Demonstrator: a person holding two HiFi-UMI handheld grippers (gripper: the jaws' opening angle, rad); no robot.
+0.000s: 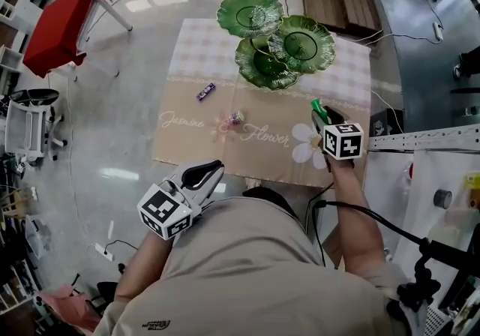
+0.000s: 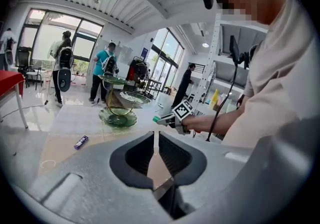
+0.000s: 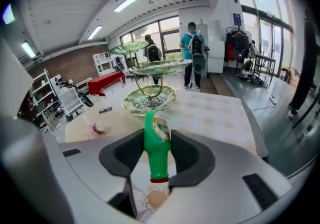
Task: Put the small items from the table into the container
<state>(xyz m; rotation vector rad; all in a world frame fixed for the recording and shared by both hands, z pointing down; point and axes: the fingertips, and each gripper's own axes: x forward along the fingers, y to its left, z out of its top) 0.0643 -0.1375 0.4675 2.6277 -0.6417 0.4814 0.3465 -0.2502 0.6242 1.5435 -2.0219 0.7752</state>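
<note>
While a green bottle [image 3: 156, 138] is clamped between the pads of the right gripper [image 1: 321, 118], right of centre in the head view, the left gripper [image 1: 210, 172] is seen closed on nothing at lower left. A purple bar [image 1: 205, 91] and a small pink item [image 1: 237, 117] are noted lying apart on the tablecloth [image 1: 187, 143], left of centre, below the green tiered dish [image 1: 300, 43] at upper centre.

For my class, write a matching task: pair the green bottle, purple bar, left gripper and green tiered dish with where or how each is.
1 green bottle
2 purple bar
3 left gripper
4 green tiered dish

A at the tablecloth's far end
B jaws together, empty
C clamped in the right gripper
D lying flat on the tablecloth

Pairs: 1-C, 2-D, 3-B, 4-A
</note>
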